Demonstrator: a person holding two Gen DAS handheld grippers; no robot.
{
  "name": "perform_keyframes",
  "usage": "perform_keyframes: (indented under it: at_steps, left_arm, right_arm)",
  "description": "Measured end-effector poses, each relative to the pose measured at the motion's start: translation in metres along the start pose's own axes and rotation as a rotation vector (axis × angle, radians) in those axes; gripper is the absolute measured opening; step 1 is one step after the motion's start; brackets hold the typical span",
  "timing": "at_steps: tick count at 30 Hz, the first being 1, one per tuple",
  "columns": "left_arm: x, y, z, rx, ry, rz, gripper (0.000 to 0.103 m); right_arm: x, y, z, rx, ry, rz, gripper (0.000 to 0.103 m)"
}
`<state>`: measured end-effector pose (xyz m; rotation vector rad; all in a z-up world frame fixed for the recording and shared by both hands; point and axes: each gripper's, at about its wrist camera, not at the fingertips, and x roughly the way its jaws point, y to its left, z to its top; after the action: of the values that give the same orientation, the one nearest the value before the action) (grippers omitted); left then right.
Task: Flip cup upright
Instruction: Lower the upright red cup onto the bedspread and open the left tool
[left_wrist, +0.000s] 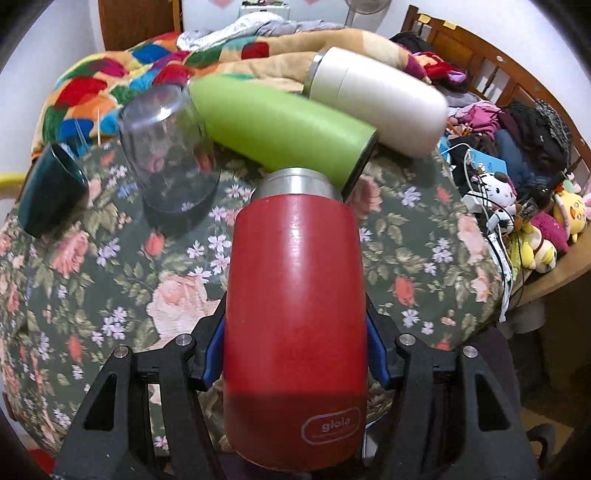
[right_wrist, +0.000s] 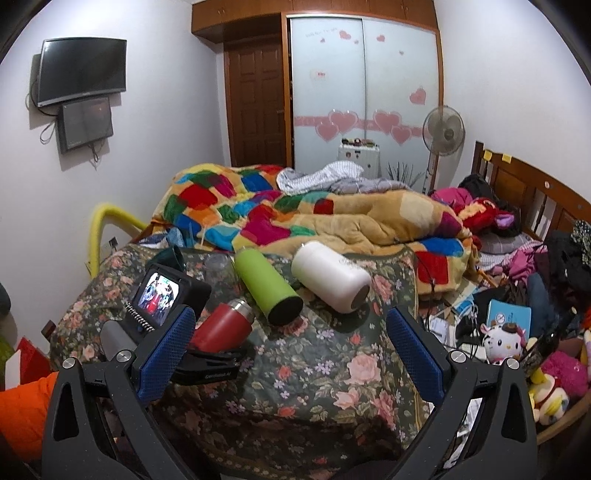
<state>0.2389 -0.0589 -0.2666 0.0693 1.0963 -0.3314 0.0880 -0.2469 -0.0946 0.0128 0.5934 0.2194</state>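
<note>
1. Left wrist view: left gripper (left_wrist: 295, 354) clamps the red "gioia" tumbler (left_wrist: 295, 314) across its body, steel rim pointing away over the floral cover (left_wrist: 92, 295). Judged best: rotate slowly, grip firm, clear of the green bottle (left_wrist: 280, 133).
2. Right wrist view: right gripper (right_wrist: 291, 354) hangs wide apart, holding nothing.

Beyond my floral bedspread (right_wrist: 317, 369) I see a patchwork blanket (right_wrist: 258, 214), a wall television (right_wrist: 82, 71), a standing fan (right_wrist: 443, 133), and plush toys (right_wrist: 504, 341) heaped against the wooden headboard (right_wrist: 535, 192).
</note>
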Motion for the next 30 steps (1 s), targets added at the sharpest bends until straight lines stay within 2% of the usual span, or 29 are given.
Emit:
perform_keyframes:
  at_steps: [13,18,24,30]
  left_arm:
    - [0.017,-0.009,-0.001,0.027,0.021,0.006,0.061]
    - [0.003,-0.008,0.000,0.021,0.019,-0.034,0.064]
    - [-0.044,0.000,-0.007,0.012,-0.071,-0.012,0.065]
    - [-0.102,0.026,-0.022,-0.032,-0.209,0.085,0.071]
  right_arm:
    - [0.023,-0.008,-0.006,0.026,0.081,0.006,0.103]
    - [0.027,-0.010,-0.002,0.042,0.091,0.011,0.103]
    - [0.033,-0.010,0.005,0.066,0.094,0.025,0.103]
    - [0.064,-0.002,0.005,0.091,0.165,0.079,0.103]
